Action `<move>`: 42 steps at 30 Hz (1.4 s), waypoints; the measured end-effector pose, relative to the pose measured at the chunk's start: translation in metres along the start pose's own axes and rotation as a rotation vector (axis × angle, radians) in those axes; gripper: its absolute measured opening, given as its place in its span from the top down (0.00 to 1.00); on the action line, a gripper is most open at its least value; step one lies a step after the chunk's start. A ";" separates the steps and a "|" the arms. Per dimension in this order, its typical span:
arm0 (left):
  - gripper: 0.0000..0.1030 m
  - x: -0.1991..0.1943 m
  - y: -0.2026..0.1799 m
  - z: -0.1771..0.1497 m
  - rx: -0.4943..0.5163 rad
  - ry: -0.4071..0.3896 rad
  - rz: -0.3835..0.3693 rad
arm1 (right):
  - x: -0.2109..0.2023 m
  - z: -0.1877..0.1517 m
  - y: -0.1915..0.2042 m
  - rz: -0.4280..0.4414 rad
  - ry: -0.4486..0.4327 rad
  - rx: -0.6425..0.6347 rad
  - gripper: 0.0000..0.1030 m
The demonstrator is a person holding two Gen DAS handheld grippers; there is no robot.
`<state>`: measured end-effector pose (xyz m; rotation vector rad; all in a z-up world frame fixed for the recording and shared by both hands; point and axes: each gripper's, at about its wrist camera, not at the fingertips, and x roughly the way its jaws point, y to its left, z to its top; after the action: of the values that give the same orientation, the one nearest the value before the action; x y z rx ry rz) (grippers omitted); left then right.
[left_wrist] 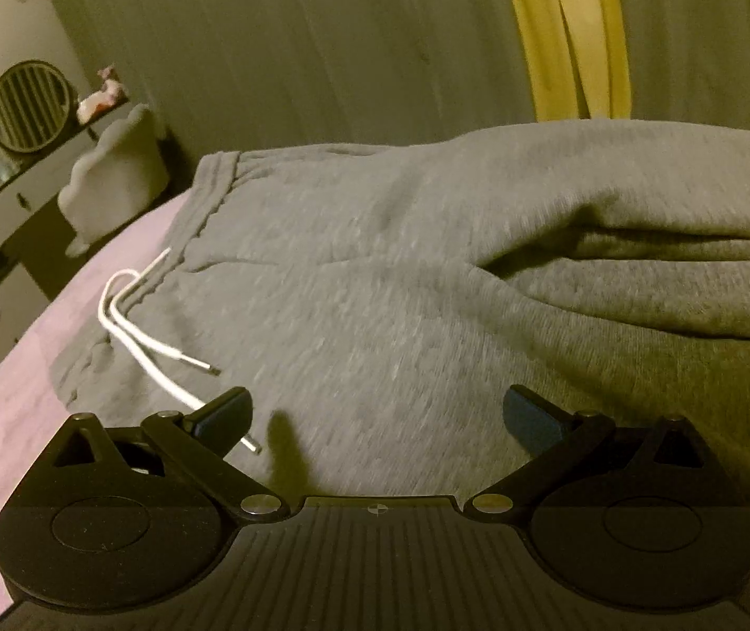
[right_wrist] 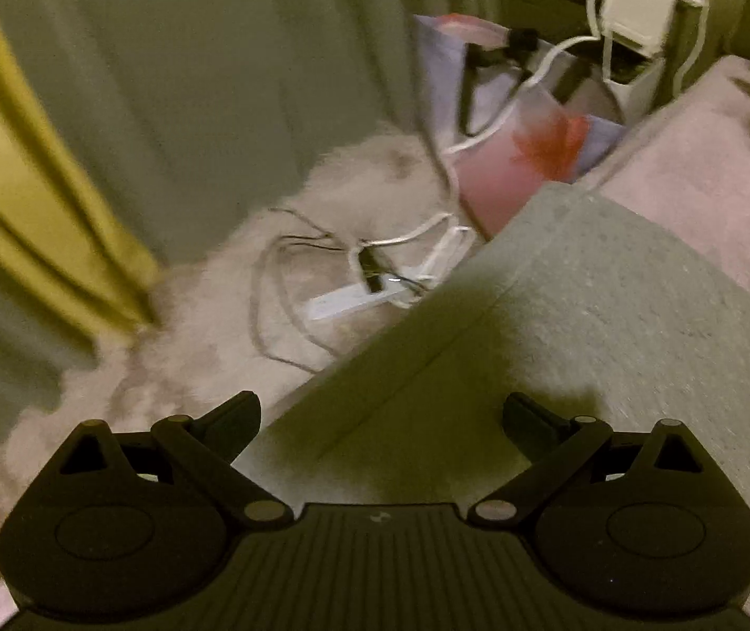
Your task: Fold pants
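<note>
Pink bed cover (left_wrist: 22,347) under grey pants (left_wrist: 375,273); both tongs apart and empty.

We see the left tongs (left_wrist: 377,418) over the waistband end beside the white drawstring (left_wrist: 143,336), and the right tongs (right_wrist: 381,418) above the pants' edge (right_wrist: 417,363) at the bedside. We judge a fold is next: we should pinch one layer cleanly at each end, tuck the drawstring in, and lift both evenly.

Your left gripper (left_wrist: 377,413) hangs with its jaws spread wide, holding nothing. Your right gripper (right_wrist: 381,415) is equally wide apart and empty.
</note>
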<state>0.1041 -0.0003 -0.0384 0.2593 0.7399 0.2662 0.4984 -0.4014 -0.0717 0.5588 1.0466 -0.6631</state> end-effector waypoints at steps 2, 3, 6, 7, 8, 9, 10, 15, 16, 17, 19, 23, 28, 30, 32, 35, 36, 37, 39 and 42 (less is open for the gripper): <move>0.00 0.001 -0.002 -0.001 0.002 -0.011 0.012 | 0.008 0.005 0.008 -0.024 -0.024 0.002 0.04; 0.00 0.002 -0.003 -0.002 0.004 -0.017 0.019 | 0.011 0.005 0.010 -0.039 -0.026 -0.006 0.04; 0.00 0.001 -0.008 -0.004 0.019 -0.032 0.037 | 0.014 -0.001 0.014 -0.058 -0.052 -0.082 0.10; 0.00 0.001 -0.009 -0.004 0.021 -0.034 0.040 | 0.015 -0.003 0.014 -0.072 -0.062 -0.114 0.21; 0.00 0.001 -0.009 -0.004 0.020 -0.034 0.042 | 0.014 -0.007 0.013 -0.089 -0.077 -0.151 0.27; 0.00 0.001 -0.009 -0.003 0.016 -0.030 0.042 | 0.012 -0.008 0.009 -0.091 -0.092 -0.174 0.41; 0.00 0.000 -0.008 -0.003 0.008 -0.026 0.039 | 0.007 -0.010 0.003 -0.070 -0.107 -0.182 0.59; 0.00 0.004 0.005 0.002 -0.080 0.039 -0.019 | -0.027 -0.010 -0.044 0.148 -0.103 -0.116 1.00; 0.00 0.006 0.010 0.002 -0.115 0.063 -0.037 | -0.035 -0.014 -0.055 0.175 -0.118 -0.116 1.00; 0.00 0.009 0.016 0.003 -0.156 0.088 -0.060 | -0.044 -0.019 -0.070 0.197 -0.131 -0.108 1.00; 0.00 0.015 0.029 0.002 -0.245 0.139 -0.117 | -0.054 -0.027 -0.102 0.250 -0.133 -0.055 1.00; 0.00 0.017 0.039 0.000 -0.281 0.166 -0.164 | -0.055 -0.022 -0.127 0.281 -0.097 0.011 0.89; 0.00 0.005 0.018 -0.003 -0.145 0.091 -0.078 | -0.048 -0.013 -0.089 0.209 -0.105 -0.031 0.15; 0.00 0.003 0.011 -0.004 -0.103 0.063 -0.055 | -0.038 -0.003 -0.068 0.177 -0.089 -0.025 0.12; 0.00 0.002 0.008 -0.004 -0.088 0.048 -0.046 | -0.025 0.004 -0.048 0.135 -0.046 -0.028 0.08; 0.00 0.004 0.007 -0.004 -0.095 0.037 -0.045 | -0.003 0.006 -0.018 0.064 -0.018 -0.040 0.07; 0.00 0.005 0.007 -0.004 -0.096 0.033 -0.045 | 0.006 0.006 -0.009 0.048 -0.003 -0.046 0.06; 0.00 0.004 0.006 -0.006 -0.098 0.024 -0.045 | 0.014 0.004 -0.003 0.016 0.010 -0.054 0.04; 0.00 0.006 0.005 -0.007 -0.093 0.006 -0.042 | 0.023 -0.002 0.014 -0.069 -0.008 -0.116 0.04; 0.00 0.009 0.002 -0.007 -0.091 -0.011 -0.031 | 0.030 -0.012 0.030 -0.131 -0.034 -0.237 0.10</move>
<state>0.1052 0.0057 -0.0480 0.1630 0.7186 0.2683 0.5229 -0.3793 -0.1004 0.2741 1.1188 -0.6494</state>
